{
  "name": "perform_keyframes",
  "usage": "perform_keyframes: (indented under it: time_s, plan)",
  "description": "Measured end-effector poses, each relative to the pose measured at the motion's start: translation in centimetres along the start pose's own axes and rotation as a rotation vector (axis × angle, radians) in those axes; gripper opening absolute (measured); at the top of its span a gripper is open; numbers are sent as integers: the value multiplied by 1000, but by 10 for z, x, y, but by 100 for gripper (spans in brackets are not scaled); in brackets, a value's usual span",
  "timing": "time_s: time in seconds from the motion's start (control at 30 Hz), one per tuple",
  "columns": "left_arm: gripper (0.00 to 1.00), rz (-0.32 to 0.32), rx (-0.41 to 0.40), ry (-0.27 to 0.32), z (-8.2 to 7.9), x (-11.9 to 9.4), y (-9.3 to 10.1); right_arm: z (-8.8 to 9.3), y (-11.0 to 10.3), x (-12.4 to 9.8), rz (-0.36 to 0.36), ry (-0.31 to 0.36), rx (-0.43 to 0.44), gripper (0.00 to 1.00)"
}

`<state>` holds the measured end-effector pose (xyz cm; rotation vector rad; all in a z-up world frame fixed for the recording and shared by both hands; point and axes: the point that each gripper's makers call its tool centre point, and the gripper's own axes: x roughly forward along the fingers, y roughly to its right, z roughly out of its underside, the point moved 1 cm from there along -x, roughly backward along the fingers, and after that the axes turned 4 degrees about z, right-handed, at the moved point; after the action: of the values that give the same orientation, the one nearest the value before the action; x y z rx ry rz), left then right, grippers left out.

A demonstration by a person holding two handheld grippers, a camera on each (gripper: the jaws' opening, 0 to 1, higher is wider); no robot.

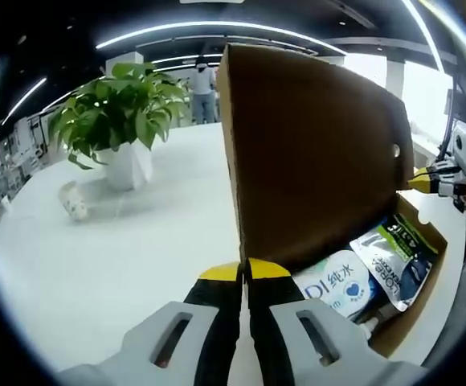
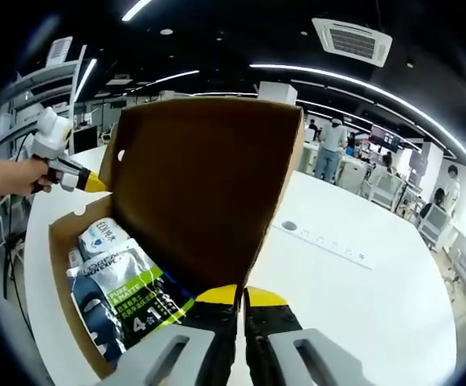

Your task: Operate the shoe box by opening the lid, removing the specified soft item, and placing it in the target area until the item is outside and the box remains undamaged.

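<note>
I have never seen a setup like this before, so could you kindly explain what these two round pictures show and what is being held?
A person holds a two-jaw gripper in each hand, with a fisheye camera riding on each. In the left gripper view, the left gripper has its yellow-tipped jaws closed on the edge of the raised lid of a cardboard shoe box. The right gripper view shows the right gripper closed on the lid's opposite edge. Soft packets lie inside the box. The box stands on a white table, which also carries a potted plant and a small cup.
</note>
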<state>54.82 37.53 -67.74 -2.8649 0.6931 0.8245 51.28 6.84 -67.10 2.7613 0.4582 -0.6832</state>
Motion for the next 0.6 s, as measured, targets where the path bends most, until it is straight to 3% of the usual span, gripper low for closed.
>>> perform_keyframes:
  time_s: [0.6]
  plan:
    - [0,14,-9,-25,-4,4,-2,-4,3,5,-5,0,4,0]
